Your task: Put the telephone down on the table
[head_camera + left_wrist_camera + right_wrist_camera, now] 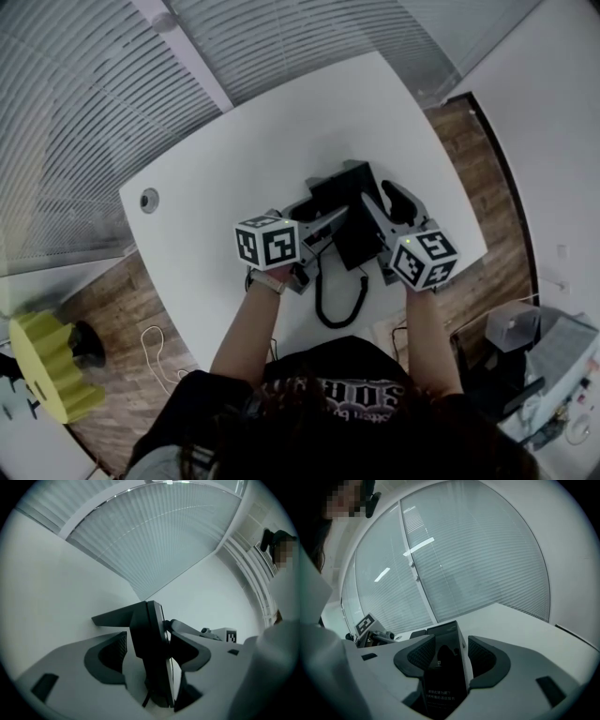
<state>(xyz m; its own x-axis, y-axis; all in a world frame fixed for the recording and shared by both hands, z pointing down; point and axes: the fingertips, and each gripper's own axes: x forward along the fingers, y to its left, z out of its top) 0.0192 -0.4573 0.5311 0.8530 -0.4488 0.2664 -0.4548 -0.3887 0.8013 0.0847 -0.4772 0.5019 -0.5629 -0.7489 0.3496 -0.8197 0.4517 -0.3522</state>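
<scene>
Left gripper [149,637] jaws wide, phone [345,202] between them, unpinched.
Right gripper [451,644] clamps phone's other side; I see phone on table [234,159], cord [328,300] trailing off near edge.

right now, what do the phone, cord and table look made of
The phone looks like black plastic, mostly matte. Its front panel reflects light in the right gripper view, so glossy plastic or glass. The cord is black and coiled, probably with a rubbery plastic sheath. The table has a smooth white top with no grain: likely laminate or painted board.
</scene>
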